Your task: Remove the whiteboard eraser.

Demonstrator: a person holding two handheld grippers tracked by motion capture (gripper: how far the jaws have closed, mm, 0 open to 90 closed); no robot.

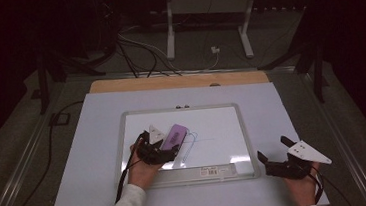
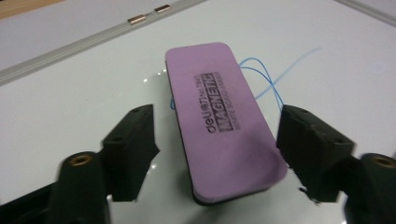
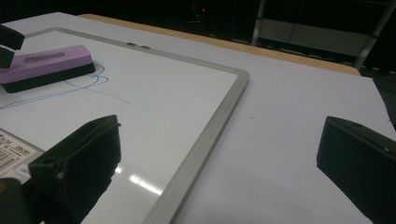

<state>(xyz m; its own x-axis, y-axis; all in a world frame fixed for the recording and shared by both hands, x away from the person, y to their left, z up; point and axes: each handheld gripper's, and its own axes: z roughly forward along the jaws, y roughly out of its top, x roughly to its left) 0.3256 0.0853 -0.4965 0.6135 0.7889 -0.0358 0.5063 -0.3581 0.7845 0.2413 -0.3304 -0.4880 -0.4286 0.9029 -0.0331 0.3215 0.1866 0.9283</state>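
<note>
left tool (image 1: 167,147) jaws spread wide, right tool (image 1: 272,156) jaws apart, apparently resting low, sleeves pale

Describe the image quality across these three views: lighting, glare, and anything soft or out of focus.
High view: dim, the room behind almost black; the white rectangular whiteboard shows a bright glare patch near its front edge. Left gripper view: evenly lit, the purple rectangular foam eraser sharp with readable print, the left claw blurred at close range. Right gripper view: small glare streak on the board, the right claw soft, background dark.
</note>
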